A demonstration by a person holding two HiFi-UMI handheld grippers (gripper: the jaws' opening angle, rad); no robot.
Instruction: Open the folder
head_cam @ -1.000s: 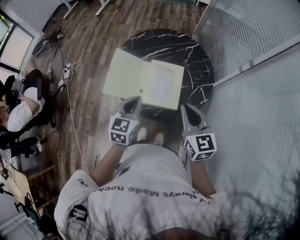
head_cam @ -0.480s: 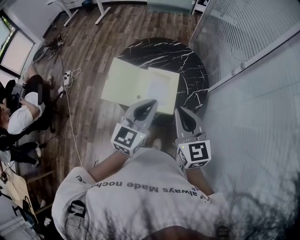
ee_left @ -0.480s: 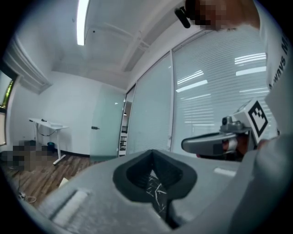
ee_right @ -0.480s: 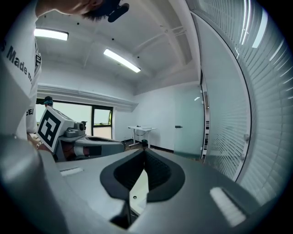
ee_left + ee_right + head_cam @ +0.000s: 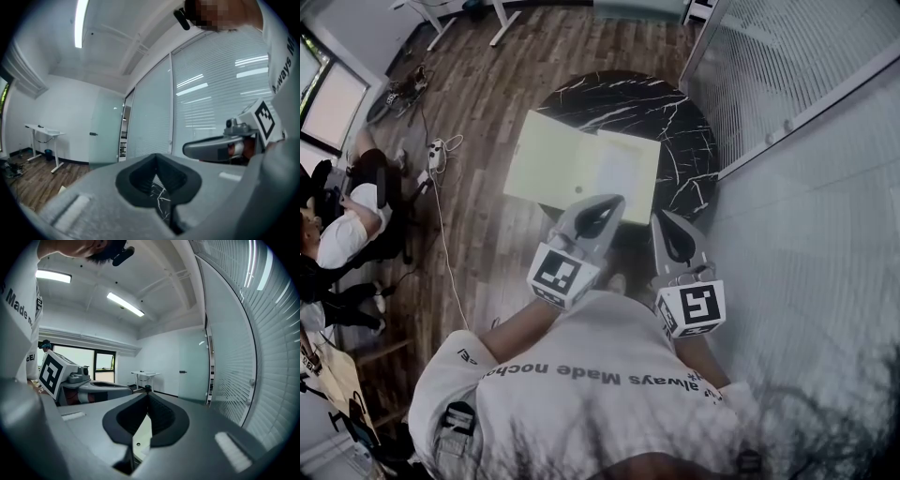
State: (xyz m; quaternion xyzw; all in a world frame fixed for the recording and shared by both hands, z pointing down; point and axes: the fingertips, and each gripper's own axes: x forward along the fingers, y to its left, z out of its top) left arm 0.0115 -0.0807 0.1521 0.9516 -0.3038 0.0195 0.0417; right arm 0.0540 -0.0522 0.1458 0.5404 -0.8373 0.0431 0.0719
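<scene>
Head view, looking steeply down. The folder [image 5: 572, 159], pale yellow-green, lies opened flat on a round black table [image 5: 675, 117] veined with white. Its left leaf overhangs the table's left edge above the wood floor [image 5: 487, 84]. Its right leaf reaches toward the table's near edge and carries a white sheet [image 5: 623, 169]. No writing can be read on the folder or the sheet.

The left gripper [image 5: 609, 208] and the right gripper [image 5: 666, 223] are held side by side at the near edge of the table, close to the person's chest and clear of the folder. Each gripper view shows its jaws brought together at the tips with nothing between them. Only the shaped hollow behind the tips stays open: marble shows through the left one, the pale folder through the right.

Each gripper bears a marker cube, left [image 5: 558, 274] and right [image 5: 692, 309], printed with black-and-white square codes and no letters.

The person's white shirt [image 5: 600, 412] carries a line of dark print, seen upside down. "always Made" is legible; the rest is unclear.

At the left, a power strip [image 5: 434, 142] with its cable lies on the floor, near a seated person [image 5: 342, 230]. A glass wall [image 5: 787, 56] with blinds runs along the right.
</scene>
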